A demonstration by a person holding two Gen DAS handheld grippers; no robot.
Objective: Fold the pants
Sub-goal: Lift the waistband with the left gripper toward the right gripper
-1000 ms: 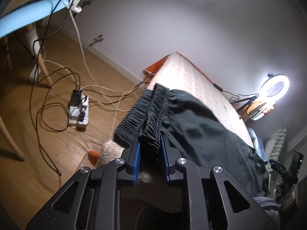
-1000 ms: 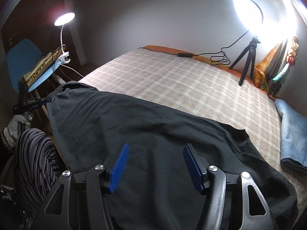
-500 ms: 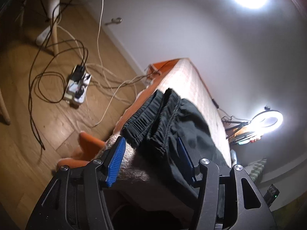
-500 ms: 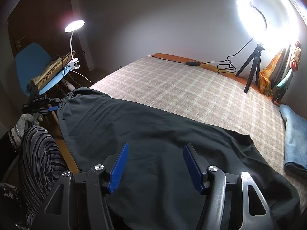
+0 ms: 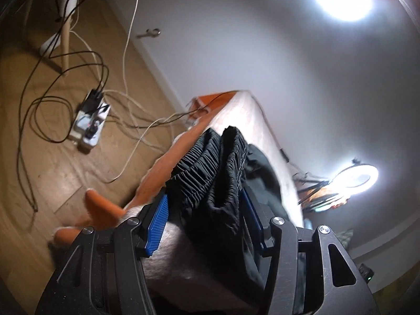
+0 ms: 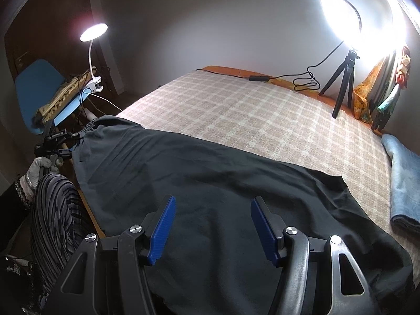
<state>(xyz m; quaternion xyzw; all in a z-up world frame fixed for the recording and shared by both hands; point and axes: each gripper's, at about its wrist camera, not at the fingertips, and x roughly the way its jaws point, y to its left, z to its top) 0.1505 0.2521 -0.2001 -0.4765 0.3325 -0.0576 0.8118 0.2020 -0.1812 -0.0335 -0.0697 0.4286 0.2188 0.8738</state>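
Black pants (image 6: 210,170) lie spread along the near side of a bed (image 6: 249,110) with a plaid cover. Their gathered elastic waistband (image 5: 207,162) hangs at the bed's left corner. My left gripper (image 5: 203,197) stands around that waistband with its jaws closing; the left pad (image 5: 157,225) is clear of the cloth, so nothing is gripped. The right wrist view shows that gripper (image 6: 56,141) small at the far left, in a gloved hand. My right gripper (image 6: 214,202) hovers open over the trouser legs with nothing between its fingers.
Folded blue jeans (image 6: 401,181) lie at the bed's right edge. A ring light on a tripod (image 6: 341,84) stands at the far right, a clip lamp (image 6: 93,31) and blue chair (image 6: 36,84) at the left. A power strip (image 5: 89,120) and cables cover the wooden floor.
The left jaws, shut on the waistband a second ago, have come apart and let it go. That gripper has rolled and dipped slightly. The right gripper has kept still.
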